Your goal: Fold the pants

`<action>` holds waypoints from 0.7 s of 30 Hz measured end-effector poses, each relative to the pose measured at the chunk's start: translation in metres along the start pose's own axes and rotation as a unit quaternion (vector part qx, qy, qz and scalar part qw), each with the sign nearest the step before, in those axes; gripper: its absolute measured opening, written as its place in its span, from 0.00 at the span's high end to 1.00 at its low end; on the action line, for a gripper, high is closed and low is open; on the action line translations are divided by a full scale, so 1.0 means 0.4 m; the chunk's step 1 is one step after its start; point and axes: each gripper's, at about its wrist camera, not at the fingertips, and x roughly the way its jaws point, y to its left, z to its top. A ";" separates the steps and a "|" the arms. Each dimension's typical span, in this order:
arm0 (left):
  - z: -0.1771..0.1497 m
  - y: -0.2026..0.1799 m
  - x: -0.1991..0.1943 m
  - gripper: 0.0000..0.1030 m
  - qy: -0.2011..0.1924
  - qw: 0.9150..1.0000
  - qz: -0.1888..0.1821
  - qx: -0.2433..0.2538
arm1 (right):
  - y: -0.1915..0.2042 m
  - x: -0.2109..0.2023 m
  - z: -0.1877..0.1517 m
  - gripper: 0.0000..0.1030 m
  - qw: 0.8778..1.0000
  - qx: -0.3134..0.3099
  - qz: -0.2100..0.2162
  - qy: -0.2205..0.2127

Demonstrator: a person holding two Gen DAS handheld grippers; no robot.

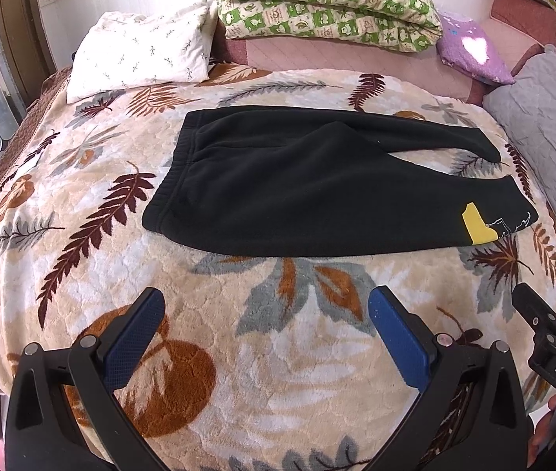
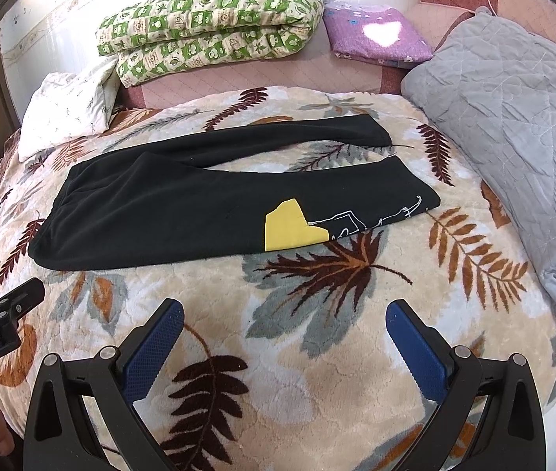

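Both grippers hovering spread and empty short of the pants, which are lying crosswise ahead of them.

Nearest, the left gripper [image 1: 266,314] and right gripper [image 2: 283,325] are hanging side by side over the leaf-print blanket [image 1: 278,353], each with jaws wide apart and holding nothing. Just beyond, the black pants [image 1: 317,192] are lying flat on the bed, their long axis running left to right across both views: waistband [image 1: 164,196] toward the left gripper, cuffs and yellow patch [image 2: 287,225] toward the right, legs splaying slightly. Each end looks nearer to its own-side gripper, so a two-ended pinch seems natural. Farther back, pillows are resting by the wall.
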 end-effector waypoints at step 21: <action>0.295 0.160 0.120 0.00 0.066 0.997 0.018 -0.040 | -0.210 0.067 0.255 0.02 1.000 -0.001 -0.004 -0.008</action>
